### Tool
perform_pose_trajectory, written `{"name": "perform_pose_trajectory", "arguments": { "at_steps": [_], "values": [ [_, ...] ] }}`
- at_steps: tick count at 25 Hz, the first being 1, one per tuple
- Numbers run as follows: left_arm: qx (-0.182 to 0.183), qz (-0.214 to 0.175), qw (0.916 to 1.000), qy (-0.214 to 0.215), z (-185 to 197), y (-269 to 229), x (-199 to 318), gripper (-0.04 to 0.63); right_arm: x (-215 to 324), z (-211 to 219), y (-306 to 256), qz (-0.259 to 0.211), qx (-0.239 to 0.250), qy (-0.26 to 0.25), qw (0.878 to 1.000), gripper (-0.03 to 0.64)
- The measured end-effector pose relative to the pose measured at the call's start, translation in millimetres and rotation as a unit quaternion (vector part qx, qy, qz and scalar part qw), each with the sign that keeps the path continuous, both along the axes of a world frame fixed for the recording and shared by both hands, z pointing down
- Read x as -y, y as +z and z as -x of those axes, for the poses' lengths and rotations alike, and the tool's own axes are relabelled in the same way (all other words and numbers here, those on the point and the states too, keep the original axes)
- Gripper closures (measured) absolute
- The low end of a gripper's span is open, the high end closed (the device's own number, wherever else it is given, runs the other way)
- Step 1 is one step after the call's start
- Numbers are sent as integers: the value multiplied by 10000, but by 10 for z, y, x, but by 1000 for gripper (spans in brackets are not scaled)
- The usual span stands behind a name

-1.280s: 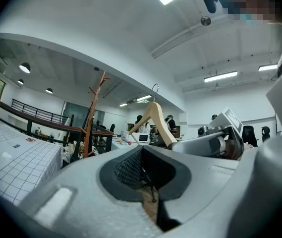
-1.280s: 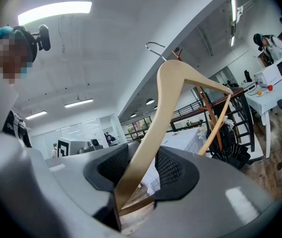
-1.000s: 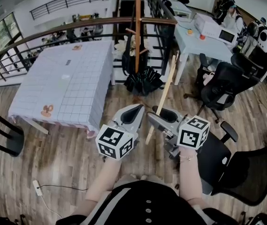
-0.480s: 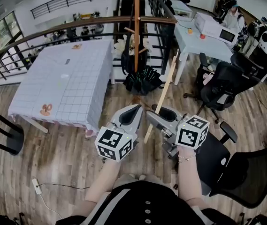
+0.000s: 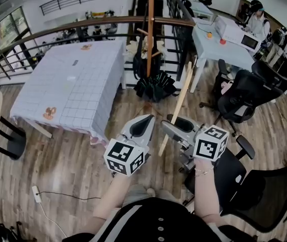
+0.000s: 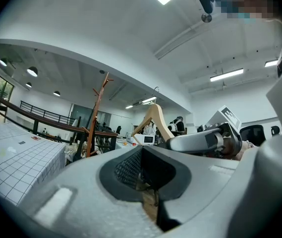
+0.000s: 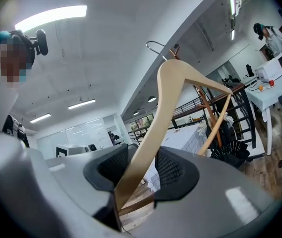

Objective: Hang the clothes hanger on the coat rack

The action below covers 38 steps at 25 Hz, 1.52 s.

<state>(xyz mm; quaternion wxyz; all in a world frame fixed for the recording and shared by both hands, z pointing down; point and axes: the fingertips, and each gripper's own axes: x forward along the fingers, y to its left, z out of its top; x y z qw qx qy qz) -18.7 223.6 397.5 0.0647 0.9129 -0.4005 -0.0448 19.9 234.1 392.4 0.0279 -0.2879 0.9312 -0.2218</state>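
The wooden clothes hanger point(image 5: 176, 106) slants up from my right gripper point(image 5: 175, 128), which is shut on one of its arms. In the right gripper view the hanger point(image 7: 173, 95) runs up between the pads, with its metal hook point(image 7: 155, 47) at the top. The coat rack point(image 5: 150, 29), an orange-brown wooden pole with pegs, stands ahead beyond the hanger's far end. It shows as a coat rack point(image 6: 96, 114) in the left gripper view, left of the hanger point(image 6: 153, 117). My left gripper point(image 5: 142, 125) hovers beside the right one, shut and holding nothing.
A table with a white checked cloth point(image 5: 75, 84) stands at the left. Black bags or umbrellas point(image 5: 156, 87) lie at the rack's base by a railing point(image 5: 82, 26). Black office chairs point(image 5: 241, 92) and a white desk point(image 5: 219, 42) are to the right. A cable point(image 5: 47, 199) runs over the wooden floor.
My right gripper has shifted a little with the hanger still in it. The left gripper has hardly moved, and the head view has drifted slightly.
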Motion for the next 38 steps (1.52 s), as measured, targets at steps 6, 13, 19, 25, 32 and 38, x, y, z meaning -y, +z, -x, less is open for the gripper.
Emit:
{"name": "perform_pose_trajectory", "arguments": {
  "at_steps": [6,13,19,25,32,38],
  "values": [
    [-17,19,10000,-10,-91,20,36,604,59,-81,22,68,24,-98,9999,443],
    [-304,117,9993,174,-79,14,438,604,403,-69,19,-53,-74,-111,9999,443],
    [-377,44,9988,307,-71,-41,1030,604,1020,-61,-60,-168,-18,-58,9998,443],
    [-303,-68,9992,254,29,-142,1751,604,1700,22,-210,-243,-73,-14,9997,443],
    [-287,-109,9986,438,45,-257,2461,604,2402,88,-341,-419,-197,80,9989,442],
    [-189,-264,9979,553,101,-270,2975,604,2911,168,-345,-552,-234,114,9981,442]
  ]
}}
